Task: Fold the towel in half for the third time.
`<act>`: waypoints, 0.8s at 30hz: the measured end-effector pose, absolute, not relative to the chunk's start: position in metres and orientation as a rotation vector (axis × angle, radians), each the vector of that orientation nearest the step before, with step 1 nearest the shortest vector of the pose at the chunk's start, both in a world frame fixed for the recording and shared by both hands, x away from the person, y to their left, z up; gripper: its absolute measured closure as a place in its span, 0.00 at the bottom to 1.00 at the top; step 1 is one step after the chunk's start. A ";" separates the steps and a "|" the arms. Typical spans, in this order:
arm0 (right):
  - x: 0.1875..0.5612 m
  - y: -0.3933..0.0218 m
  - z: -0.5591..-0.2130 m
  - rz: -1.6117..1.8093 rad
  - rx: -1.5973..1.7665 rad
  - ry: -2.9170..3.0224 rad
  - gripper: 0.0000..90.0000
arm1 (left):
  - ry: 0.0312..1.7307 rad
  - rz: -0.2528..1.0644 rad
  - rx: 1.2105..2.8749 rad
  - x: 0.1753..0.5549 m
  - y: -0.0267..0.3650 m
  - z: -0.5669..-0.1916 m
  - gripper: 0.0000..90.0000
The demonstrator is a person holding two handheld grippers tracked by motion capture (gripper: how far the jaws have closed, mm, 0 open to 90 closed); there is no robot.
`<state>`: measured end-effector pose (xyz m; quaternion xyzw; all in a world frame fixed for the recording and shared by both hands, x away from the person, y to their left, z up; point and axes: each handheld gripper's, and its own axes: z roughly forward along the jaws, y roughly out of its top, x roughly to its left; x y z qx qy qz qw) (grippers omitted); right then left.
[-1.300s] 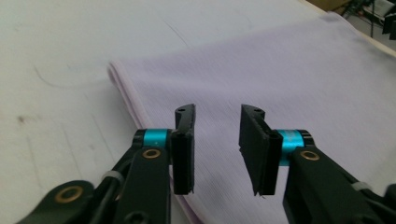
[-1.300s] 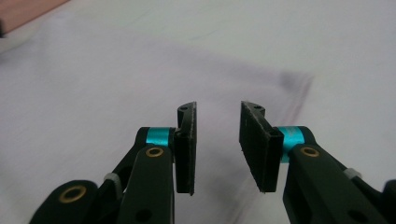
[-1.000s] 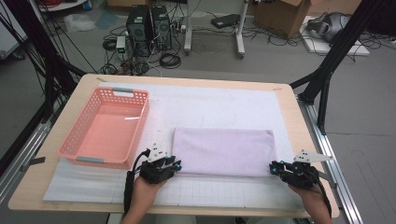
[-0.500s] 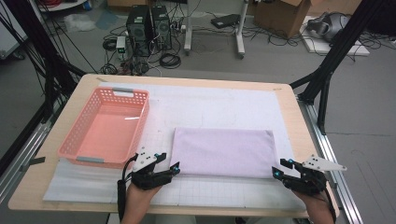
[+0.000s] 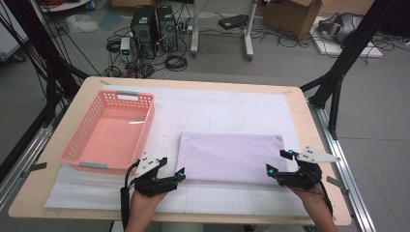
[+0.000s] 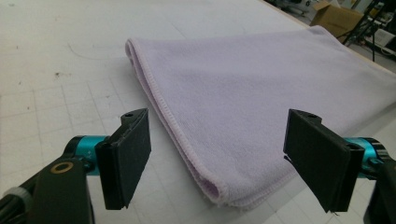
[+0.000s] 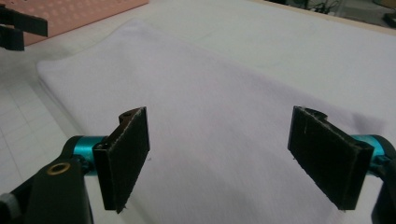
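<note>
A folded lilac towel (image 5: 231,157) lies flat on the white gridded mat, right of centre. My left gripper (image 5: 173,169) sits at the towel's near left corner, open; its jaws have just been opening and now stand wide apart, clear of the folded corner (image 6: 219,186). My right gripper (image 5: 280,163) hovers at the towel's near right corner, also open after just opening, lifted a little above the towel (image 7: 210,121) with nothing pinched between its pads.
An empty pink basket (image 5: 80,145) stands on the mat to the left of the towel. The wooden table's right edge (image 5: 321,145) runs close behind my right hand. Black frame legs, computers and cables stand on the floor beyond the table.
Both grippers let go of the towel's near corners and spread their jaws wide. The right hand drew back and rose slightly. The towel stayed flat.
</note>
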<state>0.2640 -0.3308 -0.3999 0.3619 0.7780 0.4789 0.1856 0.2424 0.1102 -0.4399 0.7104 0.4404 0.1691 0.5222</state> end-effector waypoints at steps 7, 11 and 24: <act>0.300 -0.280 -0.383 1.356 0.896 2.311 0.21 | 1.083 0.379 1.735 0.243 0.113 -0.444 0.29; 0.322 -0.250 -0.381 1.336 0.840 2.387 0.21 | 1.102 0.365 1.737 0.243 0.117 -0.446 0.30; 0.377 -0.176 -0.384 1.258 0.802 2.536 0.21 | 1.140 0.272 1.792 0.253 0.106 -0.452 0.43</act>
